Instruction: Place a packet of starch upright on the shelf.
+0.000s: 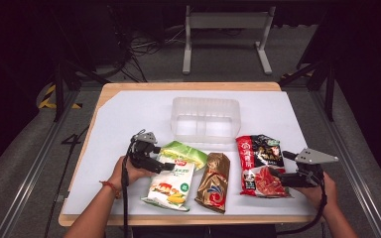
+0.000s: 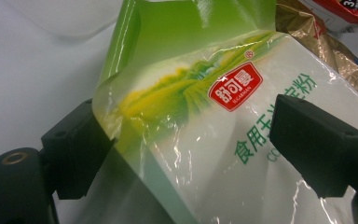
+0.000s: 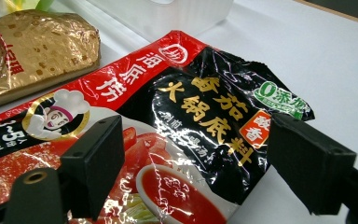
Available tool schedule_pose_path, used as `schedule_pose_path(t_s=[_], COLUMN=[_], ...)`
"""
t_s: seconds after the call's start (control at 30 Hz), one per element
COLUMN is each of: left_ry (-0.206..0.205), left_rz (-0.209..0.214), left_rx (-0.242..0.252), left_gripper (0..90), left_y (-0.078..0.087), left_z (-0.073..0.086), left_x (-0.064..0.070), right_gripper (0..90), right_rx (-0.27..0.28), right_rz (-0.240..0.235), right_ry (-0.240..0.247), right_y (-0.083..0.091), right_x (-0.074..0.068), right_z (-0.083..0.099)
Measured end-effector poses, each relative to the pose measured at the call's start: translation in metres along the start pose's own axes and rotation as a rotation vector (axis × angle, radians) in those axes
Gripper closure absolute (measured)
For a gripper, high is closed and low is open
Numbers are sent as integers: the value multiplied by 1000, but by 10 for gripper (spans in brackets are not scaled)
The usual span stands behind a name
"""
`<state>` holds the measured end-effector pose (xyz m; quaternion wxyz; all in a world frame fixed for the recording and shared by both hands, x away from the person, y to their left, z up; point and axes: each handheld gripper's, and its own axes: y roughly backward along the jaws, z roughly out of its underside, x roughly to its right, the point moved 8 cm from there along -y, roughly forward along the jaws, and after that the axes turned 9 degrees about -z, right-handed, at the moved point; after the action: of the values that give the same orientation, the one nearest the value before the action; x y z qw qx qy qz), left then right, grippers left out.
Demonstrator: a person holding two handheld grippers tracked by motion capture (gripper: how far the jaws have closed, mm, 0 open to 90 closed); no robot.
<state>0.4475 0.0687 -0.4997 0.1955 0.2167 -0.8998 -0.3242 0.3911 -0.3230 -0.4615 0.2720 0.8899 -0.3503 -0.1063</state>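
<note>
A white-and-green snack bag (image 1: 171,183) lies at the front left of the table, partly over a green bag (image 1: 184,151). My left gripper (image 1: 168,166) is open at its top edge. In the left gripper view the bag (image 2: 223,116) lies between the spread jaws of the gripper (image 2: 196,149), and the left jaw touches its edge. A red-and-black soup-base pouch (image 1: 259,166) lies at the front right. My right gripper (image 1: 279,177) is open at its near right side. In the right gripper view its jaws (image 3: 200,163) straddle the pouch (image 3: 186,112).
A gold foil bag (image 1: 213,182) lies between the two packets, seen again as the gold bag (image 3: 28,51). A clear plastic bin (image 1: 206,118) stands empty behind them at mid-table. The white table cover (image 1: 129,114) is bare to the left and the right of the bin.
</note>
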Motion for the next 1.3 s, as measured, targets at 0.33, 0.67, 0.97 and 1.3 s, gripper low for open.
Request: schedule_pose_path(t_s=[0.33, 0.67, 0.97, 1.3], left_ry=[-5, 5, -16, 17], left_rz=[20, 63, 22, -33], left_rx=[-17, 17, 87, 292], left_gripper=[210, 775, 859, 864], left_y=[-11, -5, 12, 63], left_z=[-5, -2, -9, -26], left_x=[5, 13, 22, 36], right_gripper=[196, 196, 197, 197], right_rx=[-3, -10, 4, 31], right_rz=[-18, -20, -10, -2], right_ry=[-1, 1, -2, -7], right_y=[-2, -3, 0, 5], right_x=[-2, -2, 0, 1], right_z=[0, 1, 0, -5])
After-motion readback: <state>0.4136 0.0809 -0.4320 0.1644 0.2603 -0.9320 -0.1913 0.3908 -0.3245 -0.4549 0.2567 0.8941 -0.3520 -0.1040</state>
